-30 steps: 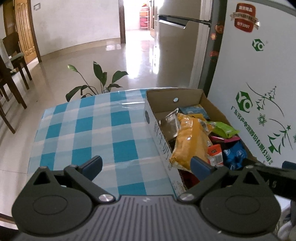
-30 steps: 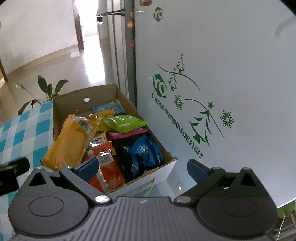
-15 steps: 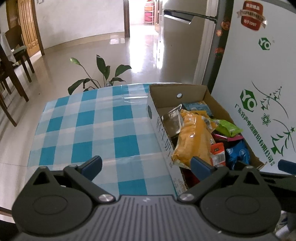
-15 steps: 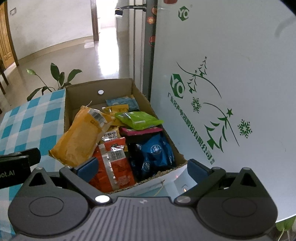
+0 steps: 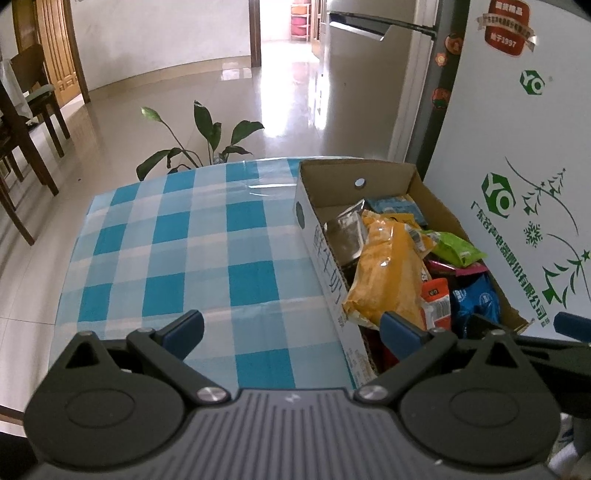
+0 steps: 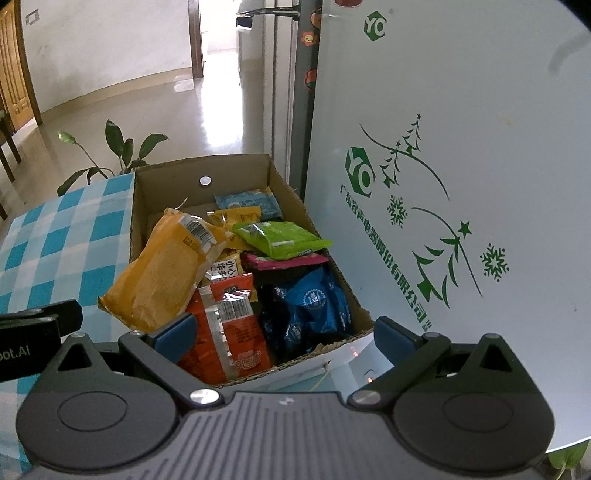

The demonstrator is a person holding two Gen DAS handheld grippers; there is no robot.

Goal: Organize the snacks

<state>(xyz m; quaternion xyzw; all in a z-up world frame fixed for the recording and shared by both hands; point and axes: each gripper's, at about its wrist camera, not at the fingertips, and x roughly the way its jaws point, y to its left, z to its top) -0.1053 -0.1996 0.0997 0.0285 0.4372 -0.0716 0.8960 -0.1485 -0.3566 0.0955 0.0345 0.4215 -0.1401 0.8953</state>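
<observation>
A glossy tiled floor (image 5: 229,96) is stretching away behind the cardboard box (image 5: 354,184) toward a bright doorway (image 5: 284,22), with pale walls curving around it and a wooden door (image 5: 55,55) and dark wooden chairs (image 5: 22,122) standing far off to the box's left. A tall white appliance panel (image 6: 461,166) printed with green trees and snowflakes is rising just beside the box's right wall, and a grey refrigerator (image 5: 369,92) with magnets on its edge is standing behind that panel. The table, covered in a blue-and-white checked cloth (image 5: 177,251), is carrying the box at its right side, while the cloth to the box's left is lying bare. A leafy green plant (image 5: 199,147) is showing beyond the table's far edge, behind and left of the box. The box is sitting open-topped and is holding the snacks: a large orange bag (image 6: 166,266) is leaning against its left wall, a blue packet (image 6: 314,302) is lying near its right front corner, a red-orange packet (image 6: 225,328) is lying at its front, a green packet (image 6: 280,238) is resting toward its middle right, and a light blue packet (image 6: 247,201) is lying near its back wall; what lies beneath them is probably more packets, though the pile is hiding it. The left gripper (image 5: 291,332) is hovering over the cloth by the box's front left corner, jaws spread wide and holding nothing. The right gripper (image 6: 284,336) is hovering at the box's front edge, jaws likewise spread and empty.
</observation>
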